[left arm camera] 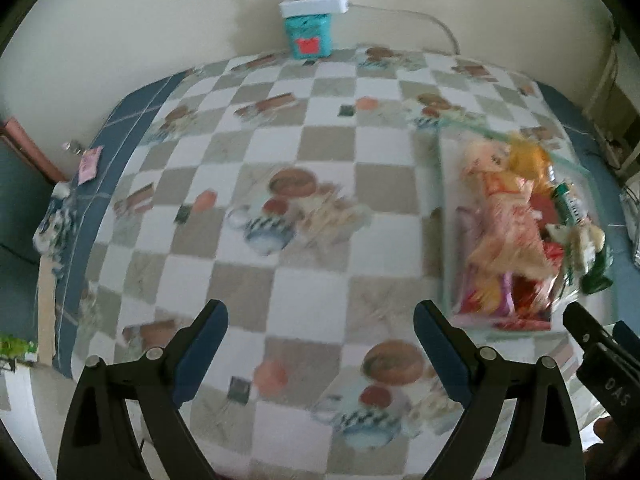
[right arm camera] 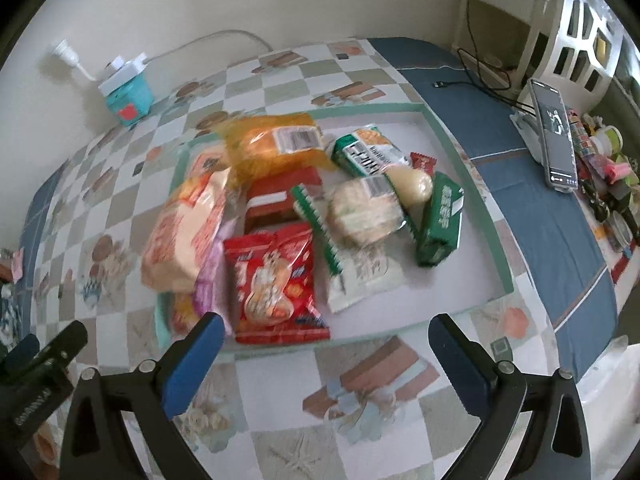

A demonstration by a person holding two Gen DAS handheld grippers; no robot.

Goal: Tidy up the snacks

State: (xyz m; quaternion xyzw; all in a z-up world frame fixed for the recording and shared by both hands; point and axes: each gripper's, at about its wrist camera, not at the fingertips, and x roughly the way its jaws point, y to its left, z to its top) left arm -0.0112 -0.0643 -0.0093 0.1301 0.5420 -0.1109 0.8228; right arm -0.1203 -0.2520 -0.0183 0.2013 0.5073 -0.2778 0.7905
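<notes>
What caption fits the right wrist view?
Open right gripper above a green-rimmed tray piled with snack packets.

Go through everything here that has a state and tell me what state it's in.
Left claw: open, empty.
Right claw: open, empty.
Tray: holding piled snack packets.
Red snack bag: sealed, lying flat.
Orange bag: lying atop others.
Phone: propped up, screen lit.
</notes>
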